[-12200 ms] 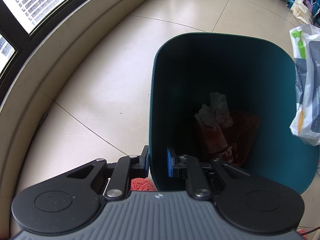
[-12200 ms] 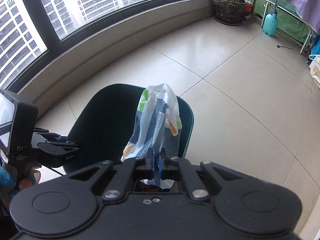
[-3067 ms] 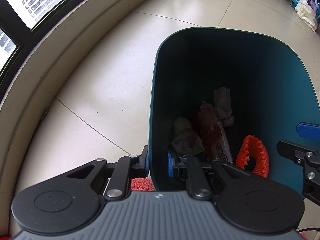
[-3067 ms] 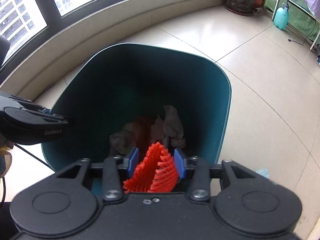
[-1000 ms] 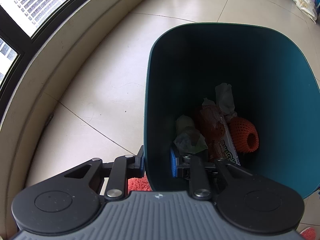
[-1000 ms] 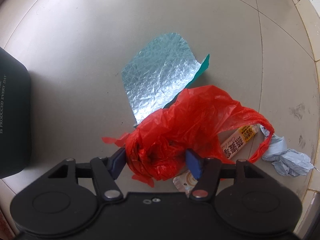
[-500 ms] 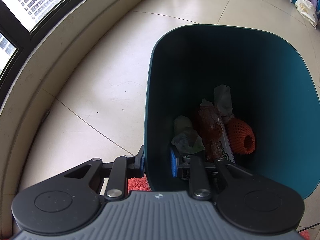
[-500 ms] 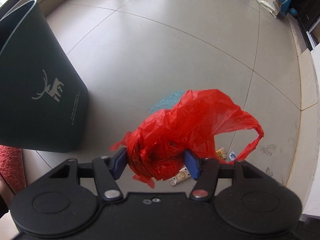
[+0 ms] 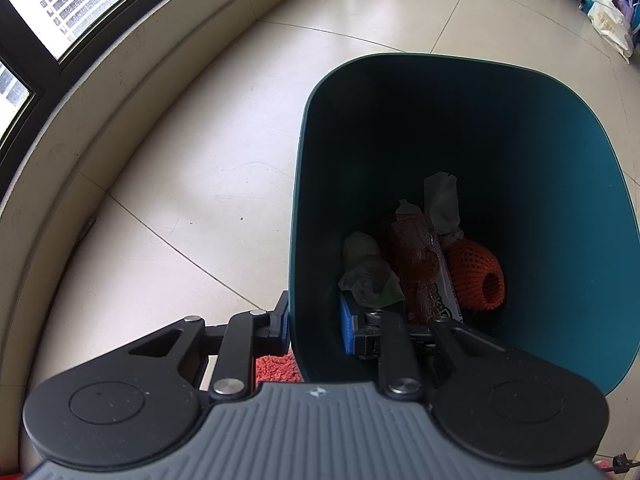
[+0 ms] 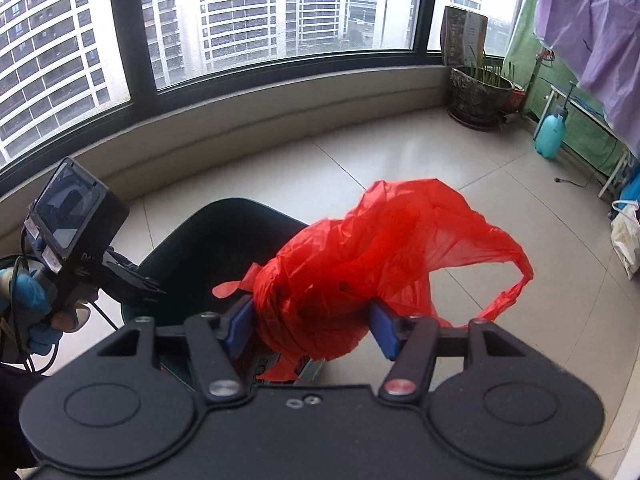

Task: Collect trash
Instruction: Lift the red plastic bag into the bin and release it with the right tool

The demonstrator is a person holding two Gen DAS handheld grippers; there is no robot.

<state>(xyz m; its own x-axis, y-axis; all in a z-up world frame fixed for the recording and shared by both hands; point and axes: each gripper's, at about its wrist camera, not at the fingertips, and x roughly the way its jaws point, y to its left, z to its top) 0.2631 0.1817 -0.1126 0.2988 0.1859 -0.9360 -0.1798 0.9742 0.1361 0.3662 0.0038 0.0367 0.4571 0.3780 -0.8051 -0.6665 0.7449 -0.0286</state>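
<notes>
My left gripper (image 9: pixel 314 322) is shut on the near rim of the dark teal trash bin (image 9: pixel 580 208), one finger outside and one inside. In the bin lie an orange foam net (image 9: pixel 478 274), a red snack wrapper (image 9: pixel 420 264) and crumpled tissue (image 9: pixel 442 200). My right gripper (image 10: pixel 312 330) is shut on a crumpled red plastic bag (image 10: pixel 360 264) and holds it in the air just to the right of the bin (image 10: pixel 208 248). The left gripper (image 10: pixel 132 280) also shows in the right wrist view, at the bin's left rim.
A curved window ledge (image 9: pixel 80 112) runs along the left. A red mat (image 9: pixel 276 368) lies under the bin's near edge. A potted plant (image 10: pixel 478 96), a teal spray bottle (image 10: pixel 552 136) and a white bag (image 10: pixel 628 236) stand at the far right on the tiled floor.
My right gripper has lifted the red bag from the floor and swung up toward the bin, now facing the window. The left gripper stays clamped on the bin rim.
</notes>
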